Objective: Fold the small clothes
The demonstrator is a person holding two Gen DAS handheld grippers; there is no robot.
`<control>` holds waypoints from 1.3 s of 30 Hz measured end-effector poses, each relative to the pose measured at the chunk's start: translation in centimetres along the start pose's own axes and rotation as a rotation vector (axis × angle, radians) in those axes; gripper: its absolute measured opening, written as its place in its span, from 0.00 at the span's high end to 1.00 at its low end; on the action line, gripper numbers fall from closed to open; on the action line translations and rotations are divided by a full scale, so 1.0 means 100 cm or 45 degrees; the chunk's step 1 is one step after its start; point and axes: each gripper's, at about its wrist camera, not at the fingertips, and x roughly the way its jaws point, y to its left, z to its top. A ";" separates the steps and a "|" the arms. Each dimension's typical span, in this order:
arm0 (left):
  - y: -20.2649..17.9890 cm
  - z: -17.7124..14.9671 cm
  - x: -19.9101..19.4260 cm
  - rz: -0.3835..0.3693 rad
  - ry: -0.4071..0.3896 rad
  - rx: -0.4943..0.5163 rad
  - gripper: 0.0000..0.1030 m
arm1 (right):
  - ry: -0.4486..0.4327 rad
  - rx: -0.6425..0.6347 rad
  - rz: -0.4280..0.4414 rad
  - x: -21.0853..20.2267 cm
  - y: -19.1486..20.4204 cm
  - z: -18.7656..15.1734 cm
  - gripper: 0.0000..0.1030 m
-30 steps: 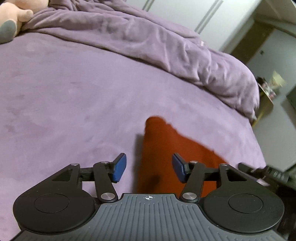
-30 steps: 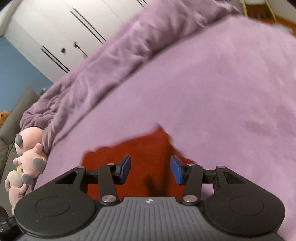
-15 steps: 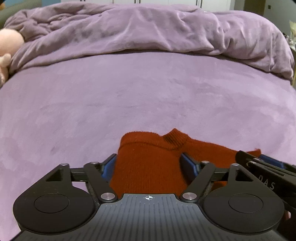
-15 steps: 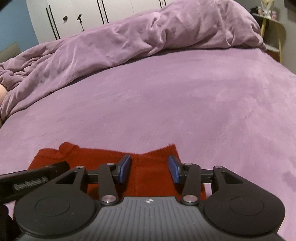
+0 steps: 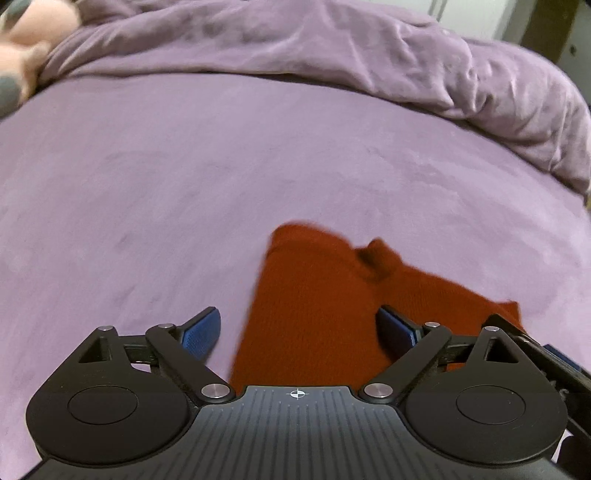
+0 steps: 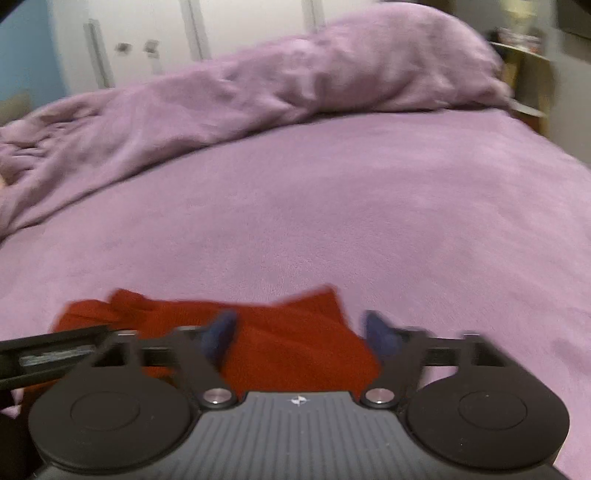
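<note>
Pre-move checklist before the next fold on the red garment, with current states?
1. Left gripper released: ok. Its jaws have just been opening and stand wide, and neither pad presses on the red garment.
2. Right gripper released: ok. Its jaws have also just been opening; the garment's right edge lies between them, ungripped.
3. Garment resting on the purple bedsheet: ok.
4. Garment lying flat, without bunching: cannot tell. A ribbed bump sticks up at the far edge, and the near part is hidden behind the grippers.
5. Space beyond the garment: ok. The rumpled duvet and pink plush toy lie well back.
</note>
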 end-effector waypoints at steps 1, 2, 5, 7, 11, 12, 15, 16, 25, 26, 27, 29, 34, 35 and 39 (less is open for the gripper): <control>0.006 -0.007 -0.014 -0.023 -0.016 -0.017 0.08 | 0.000 0.007 0.005 -0.010 -0.002 -0.001 0.19; 0.014 -0.017 -0.033 -0.047 -0.048 -0.033 0.08 | -0.026 0.013 0.023 -0.025 -0.007 -0.005 0.19; 0.035 -0.057 -0.083 -0.076 -0.099 -0.091 0.09 | -0.120 -0.062 0.048 -0.080 -0.017 -0.030 0.19; 0.045 -0.081 -0.096 -0.083 -0.089 -0.082 0.10 | -0.165 -0.151 0.050 -0.112 -0.024 -0.058 0.19; 0.049 -0.114 -0.106 -0.057 -0.057 0.002 0.07 | -0.035 -0.188 0.023 -0.135 -0.043 -0.103 0.19; 0.047 -0.117 -0.108 -0.028 -0.024 0.032 0.08 | -0.011 -0.175 0.013 -0.137 -0.048 -0.110 0.19; 0.046 -0.126 -0.123 0.024 -0.047 0.086 0.08 | 0.023 -0.135 -0.002 -0.150 -0.058 -0.111 0.19; 0.044 -0.128 -0.125 0.046 -0.036 0.110 0.08 | 0.030 -0.152 -0.029 -0.155 -0.056 -0.112 0.19; 0.037 -0.133 -0.159 0.118 -0.015 0.157 0.10 | 0.383 -0.325 -0.216 -0.148 -0.043 -0.124 0.19; 0.036 -0.134 -0.166 0.129 -0.029 0.171 0.08 | 0.384 -0.332 -0.185 -0.157 -0.042 -0.127 0.14; 0.034 -0.135 -0.171 0.143 -0.033 0.185 0.08 | 0.395 -0.328 -0.167 -0.163 -0.042 -0.130 0.11; 0.032 -0.139 -0.179 0.153 -0.031 0.211 0.08 | 0.407 -0.287 -0.135 -0.177 -0.043 -0.135 0.05; 0.032 -0.145 -0.187 0.141 0.017 0.207 0.07 | 0.414 -0.206 -0.078 -0.202 -0.043 -0.137 0.04; 0.033 -0.146 -0.189 0.152 0.023 0.209 0.07 | 0.431 -0.214 -0.096 -0.203 -0.040 -0.136 0.04; 0.027 -0.150 -0.194 0.241 0.024 0.309 0.07 | 0.422 -0.252 -0.109 -0.211 -0.025 -0.130 0.04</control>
